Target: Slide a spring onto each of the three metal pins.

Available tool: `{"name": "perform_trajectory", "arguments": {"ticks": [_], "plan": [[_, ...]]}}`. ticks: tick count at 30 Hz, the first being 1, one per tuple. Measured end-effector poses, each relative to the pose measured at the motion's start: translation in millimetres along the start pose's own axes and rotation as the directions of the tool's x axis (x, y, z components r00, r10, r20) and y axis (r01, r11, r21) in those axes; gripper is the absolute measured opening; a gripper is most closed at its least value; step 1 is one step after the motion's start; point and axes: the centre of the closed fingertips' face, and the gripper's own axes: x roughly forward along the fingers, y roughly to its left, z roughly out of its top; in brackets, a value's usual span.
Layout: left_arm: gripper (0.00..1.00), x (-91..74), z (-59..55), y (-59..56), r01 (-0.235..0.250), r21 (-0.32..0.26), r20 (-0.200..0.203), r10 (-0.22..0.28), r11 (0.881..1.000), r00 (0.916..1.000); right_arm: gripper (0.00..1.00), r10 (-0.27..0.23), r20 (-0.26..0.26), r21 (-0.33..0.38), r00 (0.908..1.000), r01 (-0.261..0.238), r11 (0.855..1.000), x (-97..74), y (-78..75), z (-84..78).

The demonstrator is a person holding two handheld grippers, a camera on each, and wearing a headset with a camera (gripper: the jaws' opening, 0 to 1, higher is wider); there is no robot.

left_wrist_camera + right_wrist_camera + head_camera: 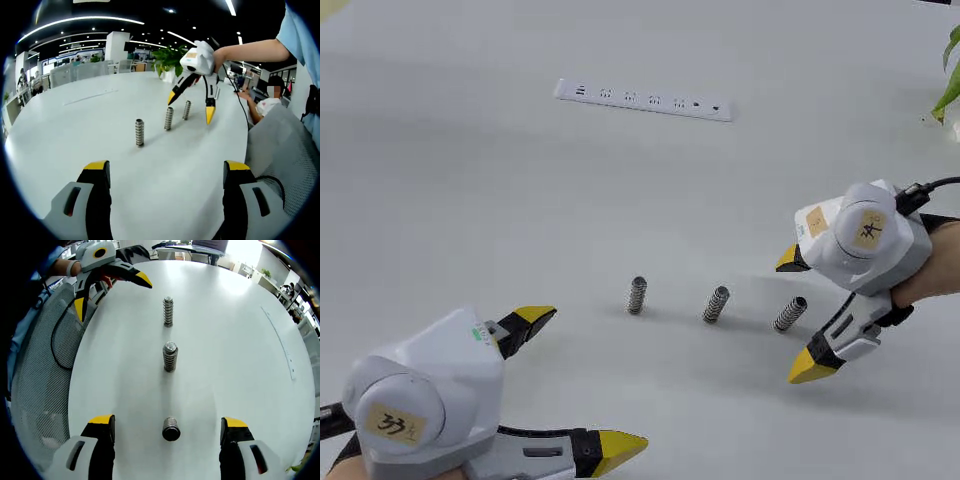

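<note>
"Three springs [716, 304] stood in a row on the white table [470, 200], did you notice? Each was upright and apart from its neighbour."

"I did. In the right gripper view the rounded metal head of a pin [170, 346] showed above the coils of the middle one. Springs that thin would hardly stand alone, so I judged each had one inside."

"And the hand-held grippers?"

"Both were spread wide and carried nothing. The right hand-held gripper [798, 315] hung over the end spring [790, 313] with one yellow tip on either side, touching neither side as far as I could see. My guess was that it sat there because that spring was the one being dealt with. It had room to close on it or to draw off cleanly."

"The left one?"

"The left hand-held gripper [578, 380] was low at the near side, well apart from the row and pointed toward it. Parked clear, I'd say, so the other hand had an open line."

"So the job was nearly over?"

"It looked that way. Whether the end spring sat fully down on its pin, I couldn't tell."
</note>
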Motion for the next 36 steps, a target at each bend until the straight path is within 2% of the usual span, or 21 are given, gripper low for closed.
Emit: {"name": "perform_trajectory", "arguments": {"ticks": [3,5,7,13,17,26,28,32,36], "plan": [[0.92,-0.7,0.6,0.3,0.001,0.005,-0.002,-0.001,1.0,1.0,1.0,-0.041,0.046,0.036,0.9981,0.04,0.999,-1.4,-1.7,4.6],[0.92,-1.4,1.5,0.1,0.003,0.008,-0.001,-0.003,1.0,1.0,1.0,-0.08,0.07,0.048,0.9943,0.077,0.996,-3.8,-4.7,6.5],[0.92,-2.1,2.6,0.3,0.001,0.011,-0.001,-0.001,1.0,1.0,1.0,-0.083,0.092,0.07,0.9922,0.077,0.995,-4.8,-7.6,6.9],[0.92,-2.8,4.0,2.7,-0.008,0.007,0.004,0.008,1.0,1.0,1.0,-0.103,0.138,0.117,0.9851,0.087,0.989,-9.1,4.3,6.4],[0.92,-2.8,6.4,4.1,-0.015,0.009,0.009,0.015,1.0,0.9998,1.0,-0.132,0.207,0.184,0.9693,0.094,0.978,-15.0,5.6,4.1],[0.92,-3.2,12.5,7.6,-0.021,0.007,0.014,0.021,1.0,0.9997,1.0,-0.204,0.268,0.287,0.9414,0.124,0.95,-22.1,16.6,-7.9],[0.92,-3.8,13.7,9.1,-0.027,0.009,0.014,0.027,1.0,0.9995,1.0,-0.24,0.279,0.316,0.9297,0.147,0.937,-24.9,18.1,-10.9],[0.92,-5.0,13.2,10.5,-0.028,0.014,0.007,0.028,1.0,0.9996,1.0,-0.283,0.32,0.373,0.9043,0.154,0.915,-32.2,28.1,-13.6],[0.92,-6.5,12.9,10.0,-0.023,0.024,-0.001,0.023,0.999,0.9997,1.0,-0.319,0.328,0.408,0.889,0.172,0.897,-37.6,38.6,-20.2]]}}
